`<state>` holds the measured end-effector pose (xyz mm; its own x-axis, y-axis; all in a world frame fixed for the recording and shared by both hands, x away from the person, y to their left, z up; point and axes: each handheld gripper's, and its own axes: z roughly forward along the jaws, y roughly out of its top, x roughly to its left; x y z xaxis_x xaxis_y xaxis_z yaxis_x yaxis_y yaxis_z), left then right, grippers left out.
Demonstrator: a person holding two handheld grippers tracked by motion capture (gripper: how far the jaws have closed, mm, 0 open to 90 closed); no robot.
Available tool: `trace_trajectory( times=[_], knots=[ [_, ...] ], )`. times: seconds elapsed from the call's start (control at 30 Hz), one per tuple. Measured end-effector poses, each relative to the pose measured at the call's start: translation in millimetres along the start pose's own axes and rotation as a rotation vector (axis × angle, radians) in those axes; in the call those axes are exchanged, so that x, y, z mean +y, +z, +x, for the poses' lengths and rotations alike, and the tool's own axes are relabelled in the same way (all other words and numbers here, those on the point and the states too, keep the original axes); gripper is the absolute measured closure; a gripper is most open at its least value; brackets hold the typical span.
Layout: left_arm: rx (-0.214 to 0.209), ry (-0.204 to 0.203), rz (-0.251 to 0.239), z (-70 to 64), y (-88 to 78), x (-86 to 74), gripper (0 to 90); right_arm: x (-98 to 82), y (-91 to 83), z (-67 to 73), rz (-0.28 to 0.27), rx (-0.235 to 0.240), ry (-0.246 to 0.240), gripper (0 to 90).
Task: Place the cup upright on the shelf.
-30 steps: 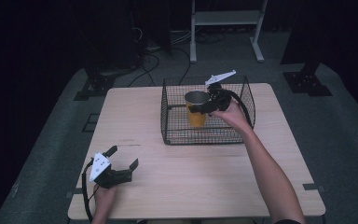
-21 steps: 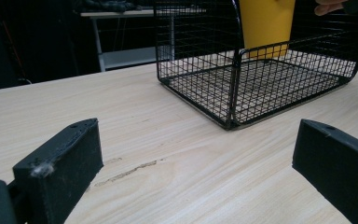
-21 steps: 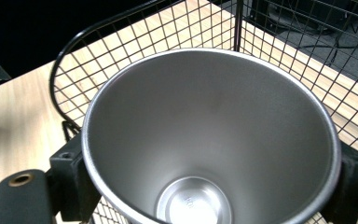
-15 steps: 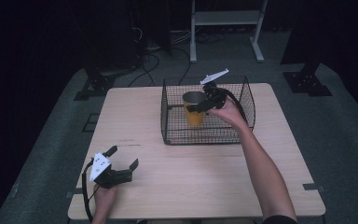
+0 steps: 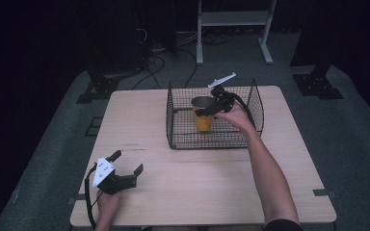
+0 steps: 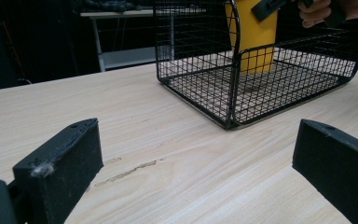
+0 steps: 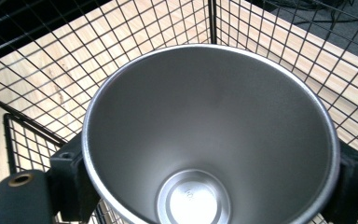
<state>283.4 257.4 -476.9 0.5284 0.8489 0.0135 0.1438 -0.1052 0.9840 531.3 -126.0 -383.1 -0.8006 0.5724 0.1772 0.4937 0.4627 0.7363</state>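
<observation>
A yellow cup (image 5: 203, 119) with a bare metal inside (image 7: 209, 140) is upright in a black wire basket (image 5: 207, 140) at the back middle of the table. My right gripper (image 5: 204, 108) reaches over the basket's far right side and is shut on the cup, one jaw on each side just below the rim. In the left gripper view the cup (image 6: 254, 37) has its base low, near the basket (image 6: 233, 93) floor; I cannot tell if it touches. My left gripper (image 5: 128, 161) rests open on the table's front left, nothing between its jaws.
The wooden table (image 5: 149, 120) has bare surface left of and in front of the basket. A white metal stand (image 5: 231, 19) and cables (image 5: 159, 53) lie on the dark floor beyond the table's far edge.
My right gripper has shifted the cup slightly left and down inside the basket. The left gripper has stayed where it was.
</observation>
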Motion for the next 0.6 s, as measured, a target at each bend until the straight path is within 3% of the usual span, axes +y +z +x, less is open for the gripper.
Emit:
trace_trajectory(
  times=[0.6],
  knots=[
    [0.0,-0.001,0.0,-0.2,0.0,0.0,0.8,-4.9,8.4,-4.8,0.045,-0.039,0.005,12.3]
  ],
)
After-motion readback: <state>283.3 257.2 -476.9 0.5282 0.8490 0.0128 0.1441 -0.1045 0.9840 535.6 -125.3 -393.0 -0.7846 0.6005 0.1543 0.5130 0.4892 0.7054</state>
